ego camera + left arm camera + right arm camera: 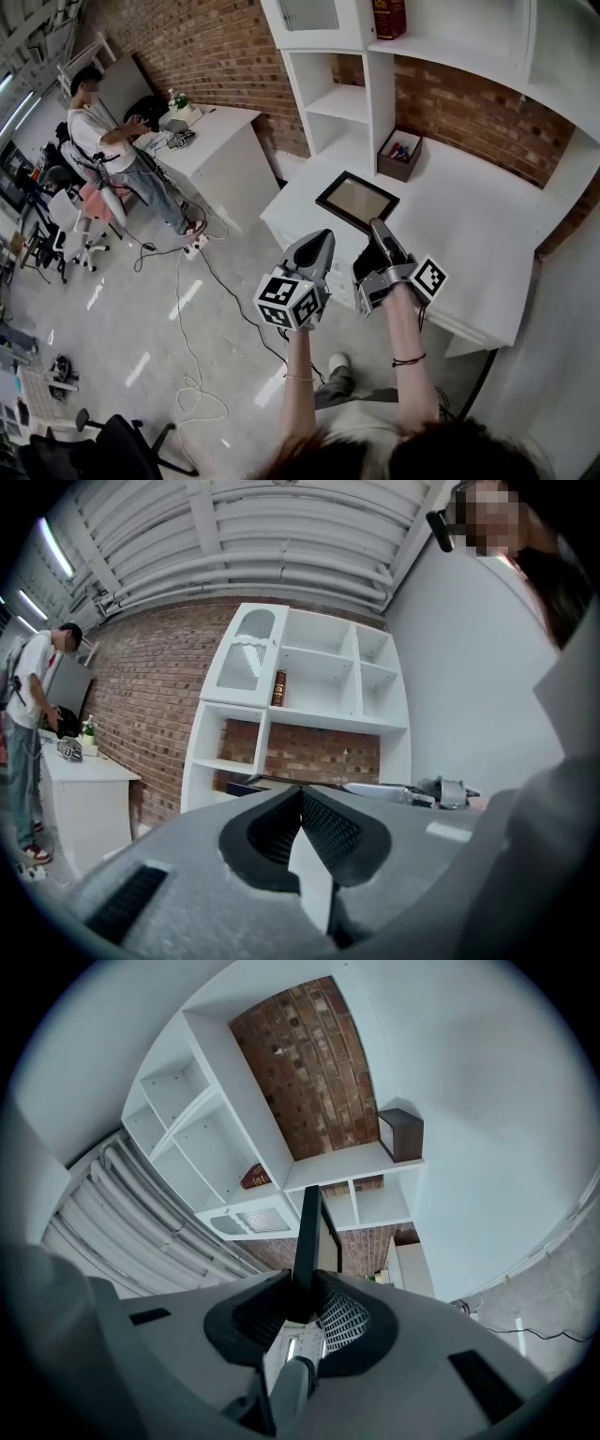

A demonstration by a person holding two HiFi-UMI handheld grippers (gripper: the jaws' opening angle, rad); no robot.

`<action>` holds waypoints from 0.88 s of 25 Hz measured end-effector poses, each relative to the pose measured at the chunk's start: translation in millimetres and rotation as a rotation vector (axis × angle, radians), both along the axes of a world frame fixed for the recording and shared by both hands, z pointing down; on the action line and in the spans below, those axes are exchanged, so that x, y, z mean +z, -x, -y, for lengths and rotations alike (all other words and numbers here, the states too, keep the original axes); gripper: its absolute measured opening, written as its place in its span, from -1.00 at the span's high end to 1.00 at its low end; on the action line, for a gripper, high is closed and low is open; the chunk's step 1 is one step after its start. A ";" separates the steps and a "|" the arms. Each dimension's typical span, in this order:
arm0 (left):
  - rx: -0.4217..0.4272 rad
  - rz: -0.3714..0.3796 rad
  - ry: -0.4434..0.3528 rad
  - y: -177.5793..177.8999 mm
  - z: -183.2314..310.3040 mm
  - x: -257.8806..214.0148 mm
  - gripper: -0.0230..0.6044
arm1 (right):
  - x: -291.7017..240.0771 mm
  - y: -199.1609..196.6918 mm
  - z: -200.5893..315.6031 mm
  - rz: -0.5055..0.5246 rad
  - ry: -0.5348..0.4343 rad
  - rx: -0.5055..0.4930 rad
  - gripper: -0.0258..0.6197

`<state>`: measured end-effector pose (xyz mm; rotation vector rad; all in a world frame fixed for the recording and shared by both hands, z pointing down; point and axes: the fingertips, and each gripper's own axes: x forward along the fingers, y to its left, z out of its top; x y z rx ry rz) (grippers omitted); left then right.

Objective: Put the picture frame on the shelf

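The picture frame, black with a tan inside, hangs flat over the near edge of the white desk. My right gripper is shut on its near edge. In the right gripper view the frame shows edge-on, pinched between the pads of the right gripper. My left gripper is beside it on the left, shut with nothing in it; its jaws meet. The white shelf unit stands on the desk against the brick wall, also seen as the shelf ahead and the shelf.
A brown box sits on the desk by the shelf. A red book stands in an upper compartment. At the left a person sits by another white desk. Cables and office chairs are on the floor.
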<state>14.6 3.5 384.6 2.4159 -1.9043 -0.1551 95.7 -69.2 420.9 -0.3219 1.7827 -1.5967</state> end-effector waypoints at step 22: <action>0.122 -0.008 0.029 72.7 65.3 12.2 0.89 | 7.4 73.9 54.2 0.003 0.031 0.089 0.69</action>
